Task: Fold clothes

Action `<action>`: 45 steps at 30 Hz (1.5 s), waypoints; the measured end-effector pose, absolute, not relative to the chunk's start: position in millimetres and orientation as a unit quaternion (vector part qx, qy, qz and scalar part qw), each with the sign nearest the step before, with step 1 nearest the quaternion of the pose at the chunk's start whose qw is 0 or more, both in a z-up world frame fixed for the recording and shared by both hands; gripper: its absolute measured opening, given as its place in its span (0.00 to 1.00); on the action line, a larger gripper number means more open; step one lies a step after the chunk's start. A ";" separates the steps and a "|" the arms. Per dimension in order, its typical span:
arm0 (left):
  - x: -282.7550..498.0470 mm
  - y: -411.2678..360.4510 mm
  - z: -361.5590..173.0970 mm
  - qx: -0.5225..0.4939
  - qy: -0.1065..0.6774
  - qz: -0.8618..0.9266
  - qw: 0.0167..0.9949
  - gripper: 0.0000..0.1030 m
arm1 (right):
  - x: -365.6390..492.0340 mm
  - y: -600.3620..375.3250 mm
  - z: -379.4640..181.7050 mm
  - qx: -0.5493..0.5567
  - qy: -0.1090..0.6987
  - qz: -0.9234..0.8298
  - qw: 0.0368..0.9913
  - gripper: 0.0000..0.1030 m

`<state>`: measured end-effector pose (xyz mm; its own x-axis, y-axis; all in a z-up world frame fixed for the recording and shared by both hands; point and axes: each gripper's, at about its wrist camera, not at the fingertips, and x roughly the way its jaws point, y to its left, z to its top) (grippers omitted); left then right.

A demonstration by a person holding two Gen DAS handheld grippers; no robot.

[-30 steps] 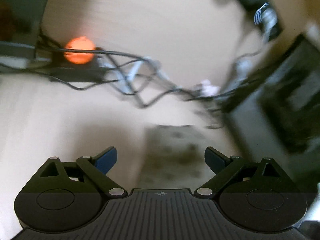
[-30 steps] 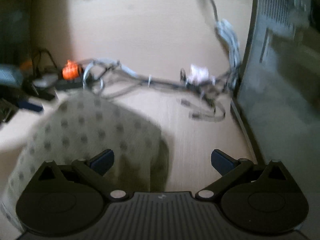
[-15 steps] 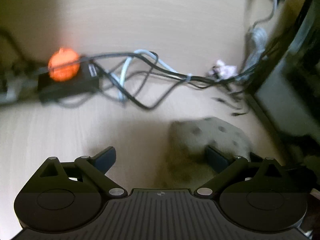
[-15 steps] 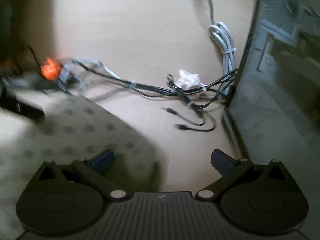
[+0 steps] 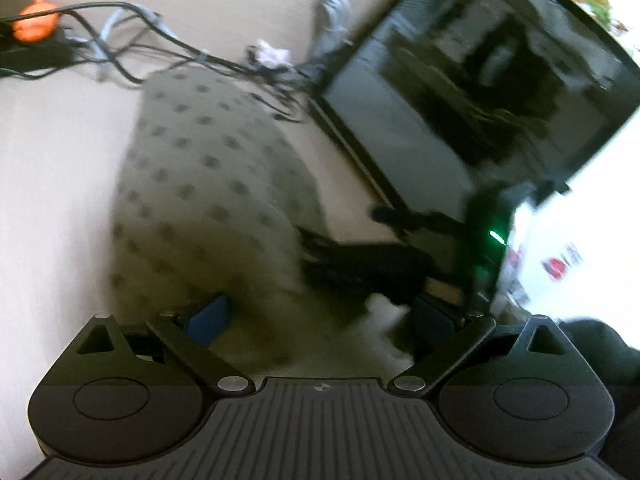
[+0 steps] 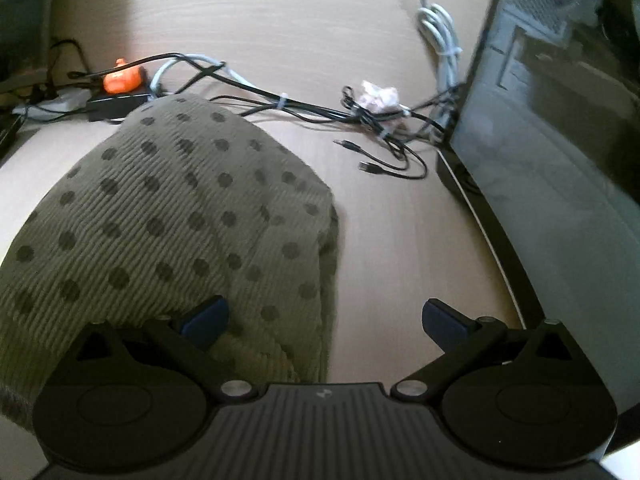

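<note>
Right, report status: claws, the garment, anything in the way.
Left claw open over the spotted green garment, right claw open at its edge. Garment bunched on the desk, not gripped. Loose cables and monitor close by.

Both wrist views low over the table (image 6: 400,240), facing forward, sharing dotted garment (image 6: 180,216), cables (image 6: 304,110), monitor (image 6: 560,152)

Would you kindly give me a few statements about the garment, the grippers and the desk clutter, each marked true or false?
1. The garment is olive with dark dots. True.
2. The right gripper is shut on the garment. False: its jaws are wide open and hold nothing.
3. The cables lie beyond the garment. True.
4. The monitor stands left of the garment. False: it stands to the right.
5. The left gripper is open. True.
</note>
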<state>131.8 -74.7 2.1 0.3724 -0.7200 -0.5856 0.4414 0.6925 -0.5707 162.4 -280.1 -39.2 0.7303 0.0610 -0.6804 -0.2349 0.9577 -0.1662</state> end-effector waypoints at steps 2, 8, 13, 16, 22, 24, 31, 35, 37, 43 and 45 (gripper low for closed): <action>125.8 -66.4 9.8 -0.158 0.421 -0.370 0.813 0.97 | 164.4 -281.4 -37.8 -0.119 0.362 0.115 0.917 1.00; 148.6 -32.5 47.5 -0.138 0.368 -0.297 0.870 0.97 | 175.4 -308.4 2.6 0.018 0.329 0.166 0.929 1.00; 223.3 -47.3 46.0 -0.074 0.374 -0.146 0.913 0.97 | 202.5 -287.6 11.0 0.039 0.346 0.198 0.916 1.00; 260.5 -62.9 31.7 -0.023 0.392 -0.120 0.912 0.97 | 205.8 -263.7 -6.2 -0.028 0.365 0.196 0.910 1.00; 273.9 -84.6 7.0 0.046 0.410 -0.120 0.903 0.98 | 199.8 -255.4 -11.7 -0.069 0.336 0.187 0.921 1.00; 274.4 -82.7 6.1 0.042 0.413 -0.122 0.902 0.98 | 200.5 -266.4 -2.0 -0.057 0.306 0.162 0.936 1.00; 274.8 -82.5 2.3 0.034 0.414 -0.126 0.901 0.98 | 243.6 -267.2 -20.9 -0.071 0.347 0.093 0.931 1.00; 269.5 -71.9 6.0 0.006 0.414 -0.132 0.901 0.97 | 242.4 -258.0 -30.8 -0.094 0.342 0.100 0.930 1.00; 259.7 -58.1 9.1 -0.034 0.416 -0.152 0.896 0.97 | 240.2 -253.7 -31.7 -0.116 0.335 0.103 0.929 1.00; 214.7 -35.0 -8.8 -0.104 0.450 -0.215 0.860 0.97 | 234.2 -276.7 -4.0 -0.004 0.351 0.159 0.923 1.00; 199.0 -39.5 -13.1 -0.097 0.460 -0.226 0.853 0.97 | 225.6 -278.8 2.5 0.038 0.350 0.187 0.917 1.00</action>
<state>199.0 -39.5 -13.1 0.4751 -0.4752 -0.7406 0.2970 0.8788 -0.3734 225.6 -278.8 2.5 0.6843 0.3696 -0.6285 -0.3164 0.9271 0.2007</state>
